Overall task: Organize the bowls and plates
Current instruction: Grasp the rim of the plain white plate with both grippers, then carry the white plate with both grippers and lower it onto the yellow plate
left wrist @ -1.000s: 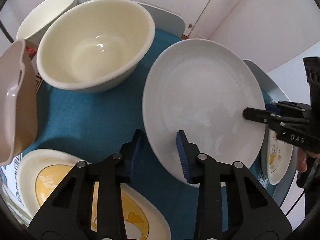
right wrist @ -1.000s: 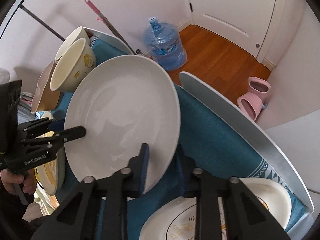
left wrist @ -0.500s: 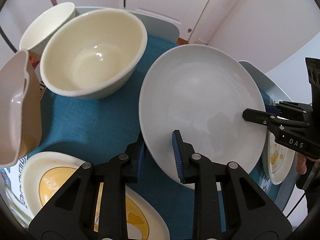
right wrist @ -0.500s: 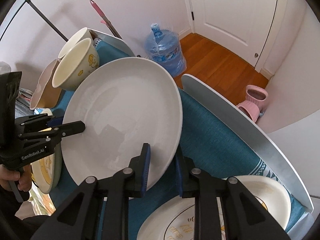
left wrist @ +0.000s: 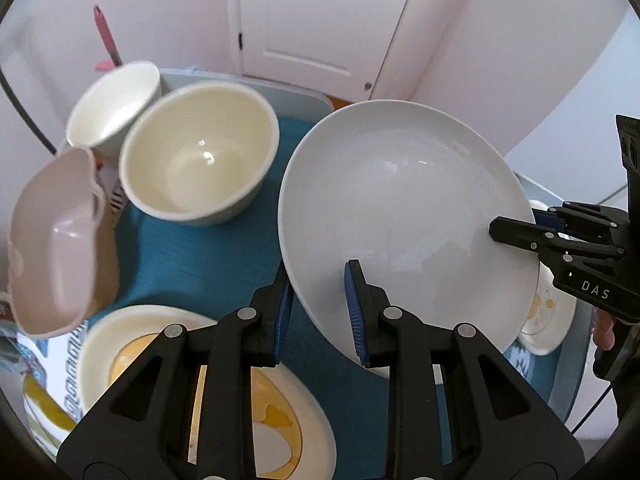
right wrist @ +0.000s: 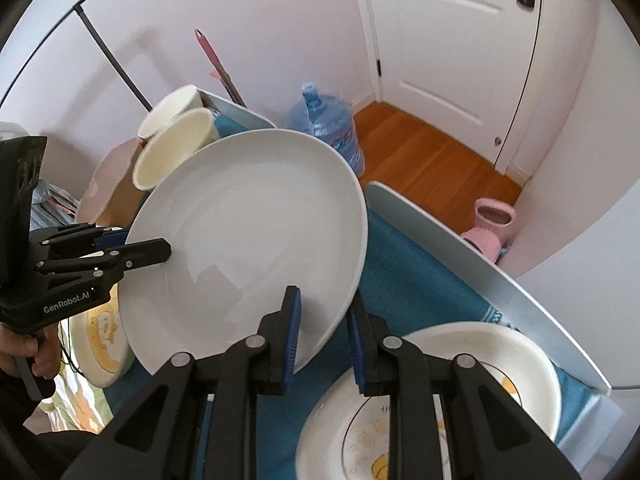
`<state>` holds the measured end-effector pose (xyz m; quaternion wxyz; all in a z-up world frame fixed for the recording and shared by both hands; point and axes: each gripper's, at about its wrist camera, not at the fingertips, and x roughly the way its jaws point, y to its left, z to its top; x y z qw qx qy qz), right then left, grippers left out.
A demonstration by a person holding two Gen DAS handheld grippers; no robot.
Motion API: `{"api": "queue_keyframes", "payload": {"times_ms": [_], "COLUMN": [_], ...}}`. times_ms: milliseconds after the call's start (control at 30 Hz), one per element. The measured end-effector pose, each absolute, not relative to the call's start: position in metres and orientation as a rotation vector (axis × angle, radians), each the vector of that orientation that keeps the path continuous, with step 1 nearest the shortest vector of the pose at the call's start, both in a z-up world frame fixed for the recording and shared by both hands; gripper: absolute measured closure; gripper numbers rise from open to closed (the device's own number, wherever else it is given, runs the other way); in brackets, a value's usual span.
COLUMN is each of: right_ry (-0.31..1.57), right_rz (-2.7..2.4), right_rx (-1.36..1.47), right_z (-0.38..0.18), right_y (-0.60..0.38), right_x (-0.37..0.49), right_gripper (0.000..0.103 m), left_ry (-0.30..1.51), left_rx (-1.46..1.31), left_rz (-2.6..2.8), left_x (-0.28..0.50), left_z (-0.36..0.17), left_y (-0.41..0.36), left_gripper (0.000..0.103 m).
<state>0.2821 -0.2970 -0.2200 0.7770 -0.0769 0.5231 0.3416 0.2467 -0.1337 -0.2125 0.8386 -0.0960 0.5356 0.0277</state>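
A large white plate (left wrist: pixel 404 216) is held in the air over the blue tablecloth (left wrist: pixel 192 256), gripped at opposite rims. My left gripper (left wrist: pixel 318 308) is shut on its near rim. My right gripper (right wrist: pixel 322 334) is shut on the other rim, and shows in the left wrist view (left wrist: pixel 536 232). The plate also shows in the right wrist view (right wrist: pixel 248 232). A cream bowl (left wrist: pixel 200 152), a white bowl (left wrist: pixel 112 104) and a tilted pink bowl (left wrist: pixel 56 236) stand to the left. A yellow-patterned plate (left wrist: pixel 200 392) lies under my left gripper.
A patterned plate (right wrist: pixel 440 404) lies below my right gripper. Another small patterned plate (left wrist: pixel 548 312) sits at the table's right edge. A water jug (right wrist: pixel 324 124) and pink slippers (right wrist: pixel 490 224) are on the wooden floor beyond the table.
Both grippers have lifted the white plate up and tilted it. The bowls and table now appear lower and farther, and more of the door and walls shows.
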Motion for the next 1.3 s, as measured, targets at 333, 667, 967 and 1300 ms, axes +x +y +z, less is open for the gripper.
{"api": "queue_keyframes", "payload": {"times_ms": [333, 667, 967, 1300], "right_ry": [1.028, 1.08, 1.124, 1.113], "right_rz": [0.65, 0.467, 0.29, 0.223], "right_rx": [-0.136, -0.02, 0.058, 0.026], "right_z": [-0.154, -0.165, -0.207, -0.215], "right_y": [-0.284, -0.229, -0.183, -0.171], "right_x": [0.21, 0.114, 0.056, 0.053], "right_gripper": [0.082, 0.082, 0.082, 0.082], "left_ry": [1.034, 1.108, 1.176, 1.185], "left_rx": [-0.123, -0.019, 0.028, 0.072], "left_rz": [-0.034, -0.204, -0.33, -0.336], "left_x": [0.175, 0.115, 0.092, 0.099], "left_z": [-0.143, -0.156, -0.198, -0.233], "left_y": [-0.118, -0.057, -0.015, -0.002], "left_gripper": [0.08, 0.08, 0.08, 0.08]}}
